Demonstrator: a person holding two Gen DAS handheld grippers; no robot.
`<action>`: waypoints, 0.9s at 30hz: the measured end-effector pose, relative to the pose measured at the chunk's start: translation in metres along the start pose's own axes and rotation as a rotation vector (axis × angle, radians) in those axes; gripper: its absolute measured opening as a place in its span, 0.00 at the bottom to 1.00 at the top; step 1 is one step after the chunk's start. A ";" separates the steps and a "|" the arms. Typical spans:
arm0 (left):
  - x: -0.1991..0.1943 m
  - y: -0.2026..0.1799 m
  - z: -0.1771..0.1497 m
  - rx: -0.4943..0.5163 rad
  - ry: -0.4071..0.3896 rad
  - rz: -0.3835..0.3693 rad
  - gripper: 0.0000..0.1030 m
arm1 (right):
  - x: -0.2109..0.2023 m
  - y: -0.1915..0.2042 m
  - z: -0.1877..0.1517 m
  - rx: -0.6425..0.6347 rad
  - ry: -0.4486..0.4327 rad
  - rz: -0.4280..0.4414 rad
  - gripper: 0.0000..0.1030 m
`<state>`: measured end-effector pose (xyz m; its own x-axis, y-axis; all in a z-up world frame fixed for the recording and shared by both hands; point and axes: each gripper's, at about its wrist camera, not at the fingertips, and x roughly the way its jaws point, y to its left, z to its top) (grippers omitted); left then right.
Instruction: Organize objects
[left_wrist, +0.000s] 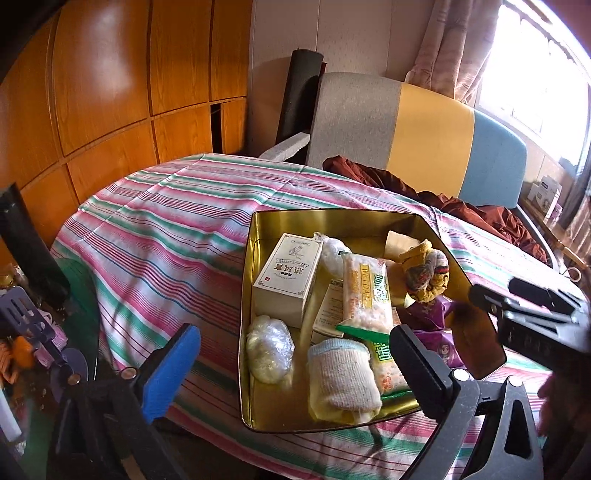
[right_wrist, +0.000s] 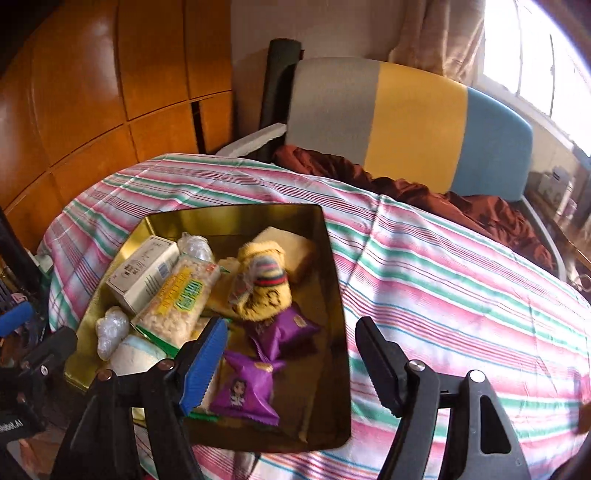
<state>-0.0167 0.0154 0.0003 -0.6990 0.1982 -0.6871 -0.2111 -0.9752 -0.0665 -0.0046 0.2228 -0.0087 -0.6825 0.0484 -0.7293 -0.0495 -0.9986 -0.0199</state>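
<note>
A gold tin tray (left_wrist: 332, 218) (right_wrist: 229, 216) sits on the striped tablecloth (left_wrist: 155, 229). In it lie a white box (left_wrist: 288, 277) (right_wrist: 144, 273), a rice-cracker packet (left_wrist: 365, 295) (right_wrist: 177, 306), a cream rolled sock (left_wrist: 343, 380), a plastic-wrapped ball (left_wrist: 269, 350), a yellow patterned sock (left_wrist: 424, 273) (right_wrist: 262, 284) and two purple snack packets (right_wrist: 284, 328) (right_wrist: 247, 391). My left gripper (left_wrist: 295, 371) hangs open over the tray's near end, with the cream sock below its gap and untouched. My right gripper (right_wrist: 291, 369) is open above the tray's right side, near the closer purple packet, holding nothing.
Behind the table stands a chair (left_wrist: 424, 122) with a grey, yellow and blue back and a rust-brown cloth (left_wrist: 461, 206) heaped on its seat. Wooden cabinet doors (left_wrist: 110, 81) fill the left. Clutter (left_wrist: 33, 332) lies low on the left. Bare tablecloth (right_wrist: 461, 280) stretches right of the tray.
</note>
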 end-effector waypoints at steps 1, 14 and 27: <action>-0.001 -0.001 0.000 -0.001 -0.002 0.005 1.00 | -0.002 0.000 -0.003 -0.002 0.000 -0.009 0.71; -0.020 -0.018 -0.001 -0.005 -0.083 0.100 1.00 | -0.017 -0.005 -0.020 -0.004 -0.019 -0.010 0.71; -0.015 -0.015 -0.004 -0.055 -0.062 0.065 1.00 | -0.019 -0.003 -0.015 0.015 -0.039 -0.004 0.71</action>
<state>-0.0003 0.0267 0.0092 -0.7511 0.1388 -0.6454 -0.1278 -0.9897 -0.0641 0.0192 0.2240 -0.0050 -0.7101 0.0539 -0.7020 -0.0632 -0.9979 -0.0127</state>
